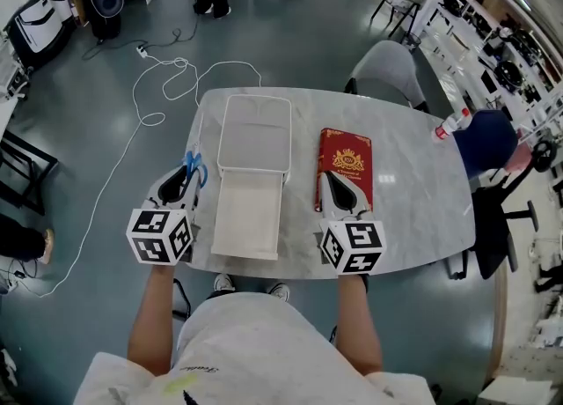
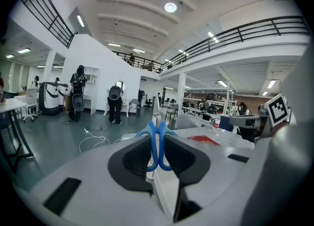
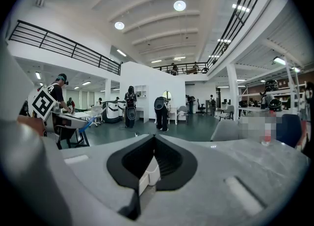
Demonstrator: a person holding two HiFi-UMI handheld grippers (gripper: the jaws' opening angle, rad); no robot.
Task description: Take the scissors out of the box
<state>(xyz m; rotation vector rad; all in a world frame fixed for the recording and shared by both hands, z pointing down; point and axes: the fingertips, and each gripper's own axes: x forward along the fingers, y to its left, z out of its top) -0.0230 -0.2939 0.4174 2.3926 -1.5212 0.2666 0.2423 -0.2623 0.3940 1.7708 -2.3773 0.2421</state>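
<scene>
The scissors, blue-handled, are clamped in my left gripper above the table's left edge, outside the white box. In the left gripper view the blue handles sit between the closed jaws of the left gripper, with the blades pointing away. The box lies open in the middle of the table, its shallow tray toward me. My right gripper hovers over the near end of a red case. The right gripper is shut and holds nothing.
A marble table carries the box and the red case. A water bottle stands at its far right edge. A grey chair is behind the table, a blue-draped chair to the right. White cable trails across the floor at left.
</scene>
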